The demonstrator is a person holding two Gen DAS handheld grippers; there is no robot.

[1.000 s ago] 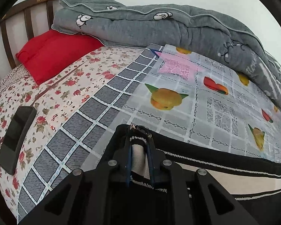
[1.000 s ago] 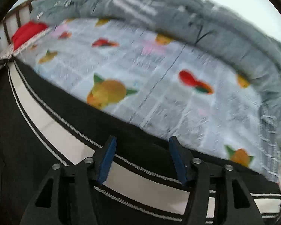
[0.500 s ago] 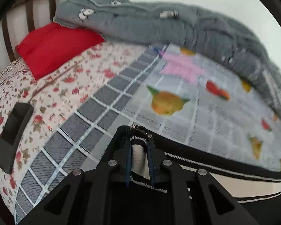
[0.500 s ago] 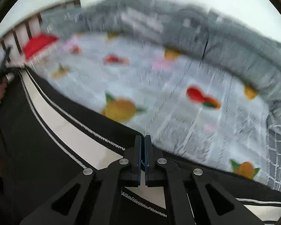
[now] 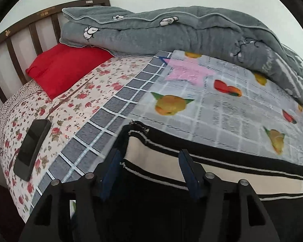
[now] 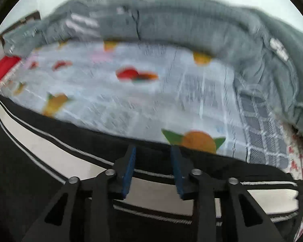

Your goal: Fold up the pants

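While the black pants (image 5: 222, 157) with their white side stripe lie flat along the near edge of the bed (image 5: 74, 109), the left gripper (image 5: 149, 171) has just been opening: its blue-padded fingers (image 5: 111, 173) stand apart on either side of the stripe at the garment's end, pressing on nothing. Seen from the right wrist, the right gripper (image 6: 153, 167) has likewise just been opening, its jaws parted over the stripe further along the pants, the cloth between them but not pinched; this view is blurred. A fruit-printed cloth (image 5: 222, 100) covers the bed beyond the pants. A rolled grey quilt (image 5: 171, 34) lines the far edge, a red pillow (image 5: 64, 68) sits by the headboard (image 5: 16, 40), and a black phone (image 5: 32, 149) rests on the floral sheet near the left edge.
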